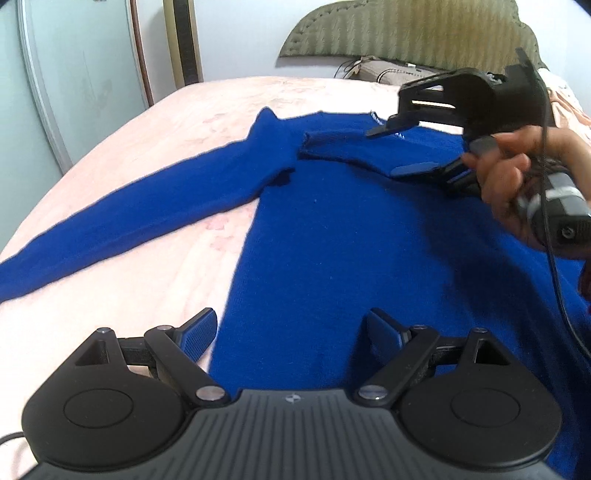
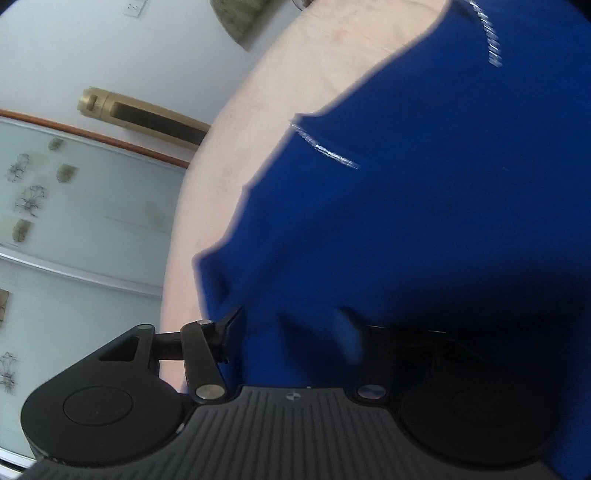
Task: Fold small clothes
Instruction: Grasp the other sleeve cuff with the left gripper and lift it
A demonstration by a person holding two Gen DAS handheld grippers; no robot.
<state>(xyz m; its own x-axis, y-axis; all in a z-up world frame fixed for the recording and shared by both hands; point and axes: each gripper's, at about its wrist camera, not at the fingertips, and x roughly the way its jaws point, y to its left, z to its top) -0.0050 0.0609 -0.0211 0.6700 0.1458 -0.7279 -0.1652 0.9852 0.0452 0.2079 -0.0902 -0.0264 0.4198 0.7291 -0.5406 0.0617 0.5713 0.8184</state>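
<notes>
1. Both tongs hang over the blue sweater: the left gripper [image 1: 291, 332] is released, its blue-padded fingers [image 1: 197, 334] spread wide, one over the pink sheet beside the sweater's left edge and the other over the knit, with nothing between them.
2. At the far right of the left wrist view, the right gripper [image 1: 400, 149] is also spread, one finger above the collar area and the other low against the fabric. Whether it pinches any cloth I cannot tell; in its own view the blue knit crowds the space between the fingers and the right finger is lost in shadow.
3. A bare hand [image 1: 517, 184] wraps the right gripper's handle, and a black cable runs down from it across the sweater.
4. Lying flat on the bed, the sweater [image 1: 351, 240] has its body running from near to far. Its left sleeve [image 1: 129, 221] stretches out to the near left across the sheet, while a second sleeve [image 1: 340, 149] is folded over the chest, its cuff pointing left.
5. White stitched lettering [image 2: 325, 147] shows on the knit in the right wrist view, blurred.
6. Under everything lies the pink sheet [image 1: 166, 122], and an olive-green padded headboard [image 1: 406, 33] stands at the far end.
7. Frosted glass panels [image 1: 74, 74] stand to the far left.
</notes>
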